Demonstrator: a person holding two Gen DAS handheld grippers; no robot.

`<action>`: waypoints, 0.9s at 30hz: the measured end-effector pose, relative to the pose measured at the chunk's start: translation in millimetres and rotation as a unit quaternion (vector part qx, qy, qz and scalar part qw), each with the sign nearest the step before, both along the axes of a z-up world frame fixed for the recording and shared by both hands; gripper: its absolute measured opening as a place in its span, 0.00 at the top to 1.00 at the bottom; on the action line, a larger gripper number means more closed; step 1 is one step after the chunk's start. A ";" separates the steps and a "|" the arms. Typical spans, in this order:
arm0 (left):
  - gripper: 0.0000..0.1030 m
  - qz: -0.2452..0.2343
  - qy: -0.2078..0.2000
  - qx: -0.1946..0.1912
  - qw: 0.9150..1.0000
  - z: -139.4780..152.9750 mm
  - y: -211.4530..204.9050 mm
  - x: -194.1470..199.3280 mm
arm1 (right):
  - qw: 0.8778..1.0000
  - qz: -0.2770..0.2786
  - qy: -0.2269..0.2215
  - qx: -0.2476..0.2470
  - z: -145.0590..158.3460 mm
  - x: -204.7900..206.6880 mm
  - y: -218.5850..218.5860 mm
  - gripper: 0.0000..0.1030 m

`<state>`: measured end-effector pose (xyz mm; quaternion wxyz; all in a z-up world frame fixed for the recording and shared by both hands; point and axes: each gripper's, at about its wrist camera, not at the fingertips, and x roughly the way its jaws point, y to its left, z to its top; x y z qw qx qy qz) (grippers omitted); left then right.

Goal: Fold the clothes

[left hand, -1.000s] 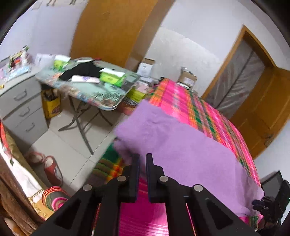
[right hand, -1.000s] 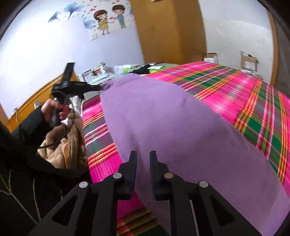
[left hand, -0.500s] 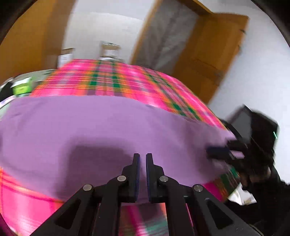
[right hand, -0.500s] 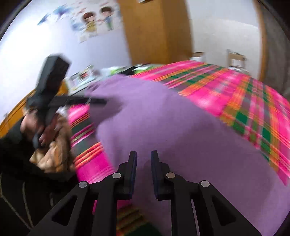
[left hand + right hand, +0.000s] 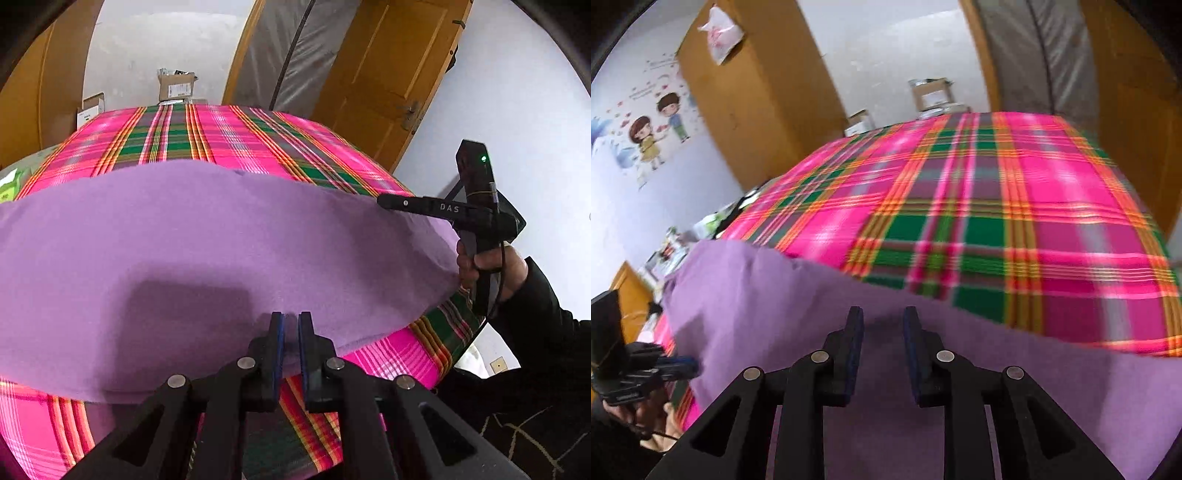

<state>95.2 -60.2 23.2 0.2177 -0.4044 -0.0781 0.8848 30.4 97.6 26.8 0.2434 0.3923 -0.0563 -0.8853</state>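
Observation:
A purple cloth (image 5: pixel 221 240) (image 5: pixel 775 295) lies spread flat across the near part of a bed with a pink and green plaid cover (image 5: pixel 221 136) (image 5: pixel 997 221). My left gripper (image 5: pixel 290 317) sits at the cloth's near edge, shut, with purple fabric showing in the thin slit between its pads. In the right wrist view the left gripper (image 5: pixel 692 369) touches the cloth's left edge. My right gripper (image 5: pixel 882 314) is opening; its jaws stand apart over the cloth's other end and the pads do not press on it. The right gripper (image 5: pixel 382 201) also shows at the cloth's far right corner.
A wooden door (image 5: pixel 388 74) and a plastic-covered doorway stand beyond the bed, with cardboard boxes (image 5: pixel 176 85) at its far end. A wardrobe (image 5: pixel 757 110) and a cluttered table (image 5: pixel 713 221) are on the left. A person's dark sleeve (image 5: pixel 535 332) is at the bed's right side.
Both grippers swung round and apart, and the cloth went from hanging bunched to lying stretched flat on the bed. The right jaws have widened; the left stayed nearly closed.

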 end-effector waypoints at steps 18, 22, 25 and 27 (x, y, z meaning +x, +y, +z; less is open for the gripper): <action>0.93 -0.010 -0.006 -0.004 1.000 -8.5 7.2 -15.0 | 0.995 -0.102 -0.015 0.011 -10.5 42.3 74.6 0.80; 0.93 -0.020 0.000 -0.006 1.000 -4.2 14.7 -15.0 | 0.989 -0.150 -0.011 0.012 -10.7 55.1 105.7 0.80; 0.93 -0.034 0.003 -0.004 0.999 -1.4 24.7 -15.5 | 0.984 -0.178 -0.009 0.010 -13.1 65.5 128.1 0.80; 0.93 -0.048 0.003 -0.002 0.999 -0.6 34.5 -16.7 | 0.982 -0.191 -0.004 0.002 -13.4 73.6 138.9 0.80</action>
